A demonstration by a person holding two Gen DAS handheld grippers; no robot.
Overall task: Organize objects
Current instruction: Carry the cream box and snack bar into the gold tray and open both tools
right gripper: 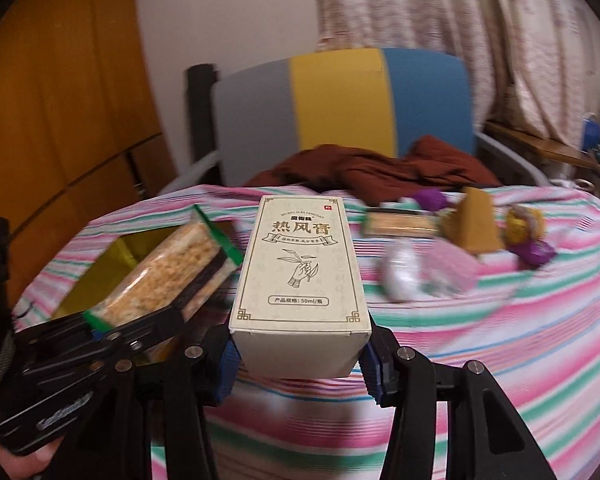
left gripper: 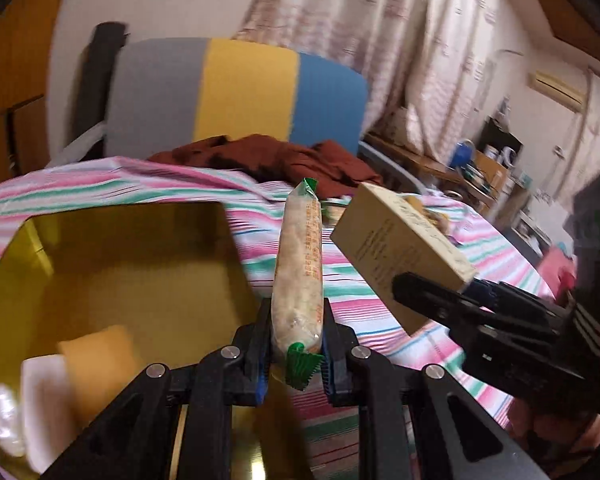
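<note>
Both cameras ride just behind their claws, tilted down across the striped bench (right gripper: 500, 320) toward the chair (left gripper: 240, 92) and curtain (right gripper: 440, 8). The left view sits close over the yellow box (left gripper: 140, 260), with the right claw (left gripper: 432, 300) entering from its right. The right view shows the left claw (right gripper: 148, 320) at its left. Both share chair, curtain, red cloth (right gripper: 380, 168).
</note>
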